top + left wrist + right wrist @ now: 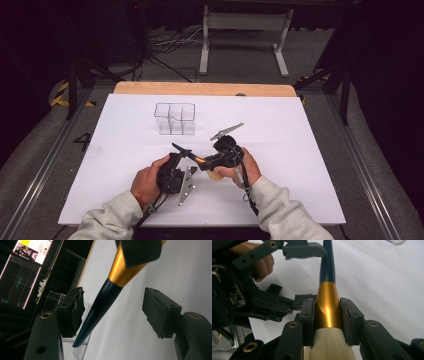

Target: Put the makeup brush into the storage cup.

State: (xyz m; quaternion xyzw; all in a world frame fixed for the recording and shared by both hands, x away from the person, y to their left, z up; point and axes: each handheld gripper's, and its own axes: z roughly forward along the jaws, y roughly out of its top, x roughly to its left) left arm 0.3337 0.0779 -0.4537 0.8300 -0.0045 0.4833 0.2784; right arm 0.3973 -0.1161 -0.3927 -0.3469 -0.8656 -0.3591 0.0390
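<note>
While the right gripper (328,322) clamps its gold ferrule, the dark-handled brush (327,302) sits between the parted left gripper (113,312).

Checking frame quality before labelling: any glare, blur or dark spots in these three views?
High view: evenly lit white table sheet, dark surroundings, soft overall. Left gripper view: the brush handle sharp, gold ferrule with mild sheen, monitor at left blurred and bright. Right gripper view: a bright glare streak on the gold ferrule, bristles close and soft, the far sheet washed out.
</note>
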